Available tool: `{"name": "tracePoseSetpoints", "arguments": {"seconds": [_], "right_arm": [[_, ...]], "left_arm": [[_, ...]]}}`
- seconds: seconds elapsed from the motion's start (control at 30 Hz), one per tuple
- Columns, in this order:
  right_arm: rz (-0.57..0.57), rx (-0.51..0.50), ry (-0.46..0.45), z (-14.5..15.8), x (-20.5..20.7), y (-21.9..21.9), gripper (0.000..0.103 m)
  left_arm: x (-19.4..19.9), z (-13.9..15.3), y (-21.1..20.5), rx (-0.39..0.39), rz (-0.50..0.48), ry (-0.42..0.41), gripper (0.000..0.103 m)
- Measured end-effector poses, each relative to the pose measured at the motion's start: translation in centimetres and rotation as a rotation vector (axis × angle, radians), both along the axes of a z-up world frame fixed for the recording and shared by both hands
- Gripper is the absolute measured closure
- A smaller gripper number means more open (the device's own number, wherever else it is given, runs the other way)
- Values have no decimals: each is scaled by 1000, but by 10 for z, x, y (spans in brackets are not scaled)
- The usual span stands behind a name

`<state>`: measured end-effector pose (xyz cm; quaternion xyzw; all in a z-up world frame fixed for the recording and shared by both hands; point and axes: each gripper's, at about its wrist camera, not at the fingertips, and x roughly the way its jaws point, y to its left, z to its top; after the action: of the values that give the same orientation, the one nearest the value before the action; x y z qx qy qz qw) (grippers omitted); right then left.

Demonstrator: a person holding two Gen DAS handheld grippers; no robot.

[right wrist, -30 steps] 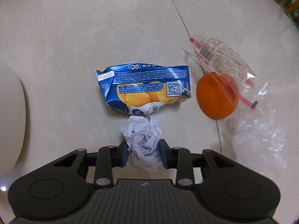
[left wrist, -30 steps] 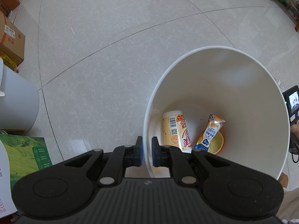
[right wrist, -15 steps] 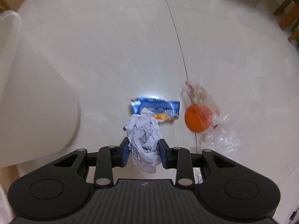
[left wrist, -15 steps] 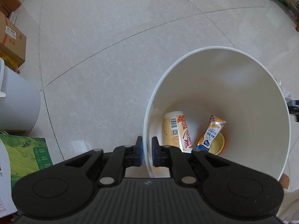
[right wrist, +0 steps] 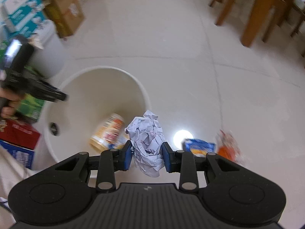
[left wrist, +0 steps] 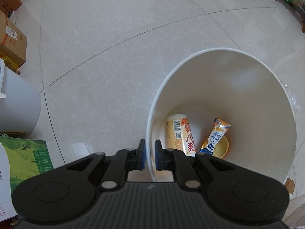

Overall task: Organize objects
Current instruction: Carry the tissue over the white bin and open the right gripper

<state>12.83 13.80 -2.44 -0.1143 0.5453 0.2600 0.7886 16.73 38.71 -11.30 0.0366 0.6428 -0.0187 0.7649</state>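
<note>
My left gripper (left wrist: 150,157) points straight down and is shut on the near rim of the white bin (left wrist: 247,87). In the bin lie a yellow cup (left wrist: 181,133), an orange-and-blue wrapper (left wrist: 216,135) and an orange piece (left wrist: 224,147). My right gripper (right wrist: 146,153) is shut on a crumpled white paper ball (right wrist: 146,133) and hangs high, beside the rim of the white bin (right wrist: 91,87). A blue wrapper (right wrist: 199,147) and an orange in a clear bag (right wrist: 226,150) lie on the floor to the bin's right. The right wrist view is blurred.
A grey bin (left wrist: 17,105), a cardboard box (left wrist: 11,40) and a green carton (left wrist: 24,158) stand to the left. Wooden chair legs (right wrist: 255,15) rise at the far right. A hand (right wrist: 7,105) holds the left gripper at the bin's left edge.
My right gripper has risen from the floor with the paper ball, leaving the blue wrapper and the orange behind, and now looks down at the bin. The left gripper has not moved.
</note>
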Motion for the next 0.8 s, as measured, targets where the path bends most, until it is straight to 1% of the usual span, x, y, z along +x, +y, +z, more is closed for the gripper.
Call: {"name": "tracePoseSetpoints", "arguments": {"seconds": [0.17, 0.23, 0.27, 0.3, 0.37, 0.47, 0.57, 0.63, 0.7, 0.8], "right_arm": [[69, 27, 2, 6, -6, 29, 65], [88, 26, 2, 7, -8, 38, 58], [93, 29, 1, 7, -8, 40, 47], [96, 32, -5, 6, -11, 41, 42], [106, 34, -9, 8, -14, 44, 41], [92, 31, -10, 9, -14, 41, 37], [67, 28, -12, 6, -12, 37, 36], [43, 32, -16, 6, -10, 32, 33], [22, 35, -25, 6, -7, 25, 28], [-15, 29, -40, 4, -3, 13, 27]], "left_arm": [[0, -1, -1, -1, -3, -1, 96], [0, 0, -1, -4, -4, -1, 96], [0, 0, 0, -6, -3, -1, 96], [0, 0, 1, -8, -2, -1, 96], [-1, 0, 2, -11, -3, -1, 96], [0, 0, 3, -12, -2, 0, 96], [0, 0, 3, -10, -4, 0, 96], [0, 0, 2, -9, -6, -1, 96], [-1, 0, 2, -11, -4, 0, 96], [0, 0, 2, -12, -3, 0, 96]]}}
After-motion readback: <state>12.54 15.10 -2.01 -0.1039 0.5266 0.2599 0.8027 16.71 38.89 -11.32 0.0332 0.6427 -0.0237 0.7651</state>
